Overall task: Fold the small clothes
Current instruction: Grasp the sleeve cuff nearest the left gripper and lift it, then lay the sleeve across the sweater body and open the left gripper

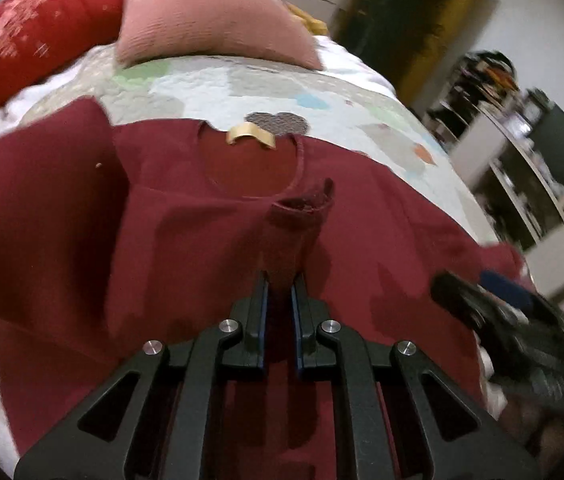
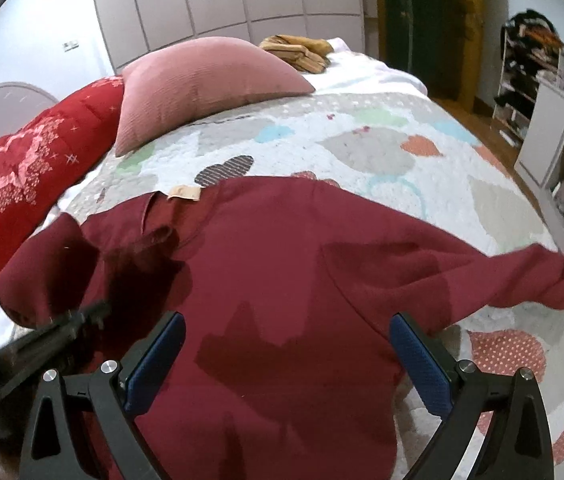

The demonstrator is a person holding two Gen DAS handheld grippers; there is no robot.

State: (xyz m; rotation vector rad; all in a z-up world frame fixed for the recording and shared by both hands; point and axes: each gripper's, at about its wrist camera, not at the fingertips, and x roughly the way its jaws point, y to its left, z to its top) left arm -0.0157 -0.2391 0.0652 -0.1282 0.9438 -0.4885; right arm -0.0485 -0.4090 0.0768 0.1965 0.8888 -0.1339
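Bedroom scene: a maroon shirt (image 2: pixel 282 280) lies spread on a patchwork quilt (image 2: pixel 361 140) covering the bed.

Behind the shirt, a pink pillow (image 2: pixel 202 84) rests on the quilt beside a red blanket (image 2: pixel 34 168). The left gripper (image 1: pixel 280 280) has its jaws drawn narrow, pinching a raised fold of the shirt just below the neckline. The right gripper (image 2: pixel 285 344) hovers with jaws wide over the shirt's lower body. A tan neck label (image 1: pixel 250 135) sits at the collar; its writing is too small to read.
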